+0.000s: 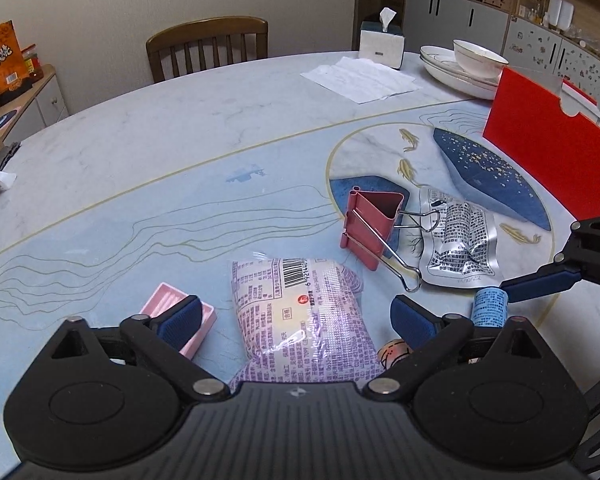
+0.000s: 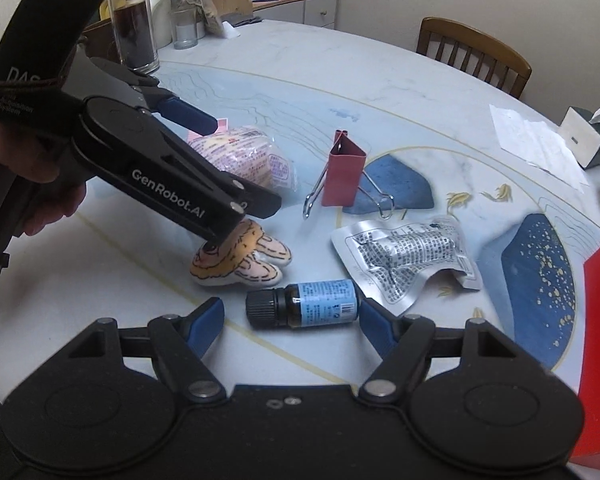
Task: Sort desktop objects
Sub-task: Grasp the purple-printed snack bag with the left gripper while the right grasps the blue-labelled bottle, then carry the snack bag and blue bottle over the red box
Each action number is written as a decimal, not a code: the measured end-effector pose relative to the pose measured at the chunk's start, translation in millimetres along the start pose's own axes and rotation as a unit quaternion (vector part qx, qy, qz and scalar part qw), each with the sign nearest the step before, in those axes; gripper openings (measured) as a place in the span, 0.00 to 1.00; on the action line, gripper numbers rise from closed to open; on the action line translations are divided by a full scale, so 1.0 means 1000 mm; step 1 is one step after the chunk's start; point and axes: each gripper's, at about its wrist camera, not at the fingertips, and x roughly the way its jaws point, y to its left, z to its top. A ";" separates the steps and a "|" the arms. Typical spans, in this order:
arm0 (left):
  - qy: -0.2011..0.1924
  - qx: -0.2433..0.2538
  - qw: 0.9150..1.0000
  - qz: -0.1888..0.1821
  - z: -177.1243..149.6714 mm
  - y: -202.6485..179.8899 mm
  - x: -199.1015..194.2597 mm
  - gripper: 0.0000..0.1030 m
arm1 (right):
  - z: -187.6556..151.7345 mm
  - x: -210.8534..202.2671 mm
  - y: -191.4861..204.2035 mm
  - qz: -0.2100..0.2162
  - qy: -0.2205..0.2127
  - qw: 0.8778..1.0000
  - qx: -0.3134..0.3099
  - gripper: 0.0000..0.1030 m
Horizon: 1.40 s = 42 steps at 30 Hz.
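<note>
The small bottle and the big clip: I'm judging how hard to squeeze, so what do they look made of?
The small dark bottle with a blue label looks like brown glass: translucent and glossy, with a ribbed black cap, probably plastic. The large pink binder clip looks like painted sheet metal, folded with thin edges, and has shiny bare wire handles.

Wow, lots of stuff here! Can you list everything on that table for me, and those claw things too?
Snack bag: one, purple-white, nearest the left gripper.
Pink tray: one, left of the bag.
Binder clip: one, dusty red, mid-table.
Foil packet: one, silver, right of the clip.
Bottle: one, brown with blue label, lying between the right gripper's fingers.
Plush toy: one, cream and tan, under the left gripper.
Red box: one, right edge.
Tissue box: one, far side.
Papers: white, beside it.
Dishes: white stack, far right.
Left gripper: open.
Right gripper: open.
</note>
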 end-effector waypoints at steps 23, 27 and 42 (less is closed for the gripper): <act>0.011 -0.040 0.999 0.005 -0.006 0.003 -0.010 0.53 | -0.003 -0.005 -0.009 -0.015 -0.001 1.000 0.002 0.59; 0.013 -0.053 0.998 0.011 -0.007 0.003 -0.017 0.53 | -0.007 -0.011 -0.014 -0.020 -0.002 1.000 0.007 0.59; -0.021 -0.059 0.998 0.001 0.005 -0.024 -0.048 0.53 | -0.016 -0.047 -0.040 -0.051 -0.028 0.997 0.040 0.59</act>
